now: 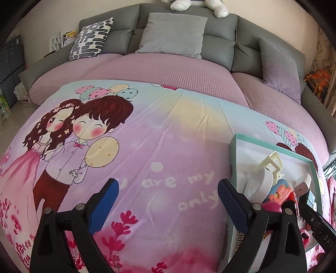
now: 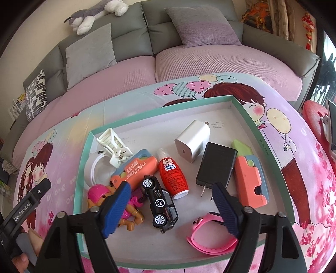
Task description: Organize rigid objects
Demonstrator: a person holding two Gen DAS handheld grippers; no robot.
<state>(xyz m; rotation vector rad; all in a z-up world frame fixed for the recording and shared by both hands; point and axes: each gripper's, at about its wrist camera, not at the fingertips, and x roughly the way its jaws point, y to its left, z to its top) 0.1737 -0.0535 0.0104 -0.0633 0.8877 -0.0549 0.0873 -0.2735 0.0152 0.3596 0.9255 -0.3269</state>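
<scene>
A shallow teal-rimmed box (image 2: 247,111) lies on the cartoon bedspread and holds several rigid objects: a white clip (image 2: 112,145), a white charger (image 2: 193,140), a black charger (image 2: 216,166), a red bottle (image 2: 173,174), a black toy car (image 2: 159,203), two orange carrot knives (image 2: 136,170) (image 2: 250,176), a pink toy figure (image 2: 100,195) and a pink watch band (image 2: 212,237). My right gripper (image 2: 171,205) is open and empty, just above the car. My left gripper (image 1: 168,205) is open and empty over bare bedspread, left of the box (image 1: 273,145).
A grey sofa (image 1: 172,31) with pink seat covers and cushions stands behind the bedspread. A plush toy (image 2: 98,14) lies on the sofa back. A red stool (image 2: 315,117) stands at the right.
</scene>
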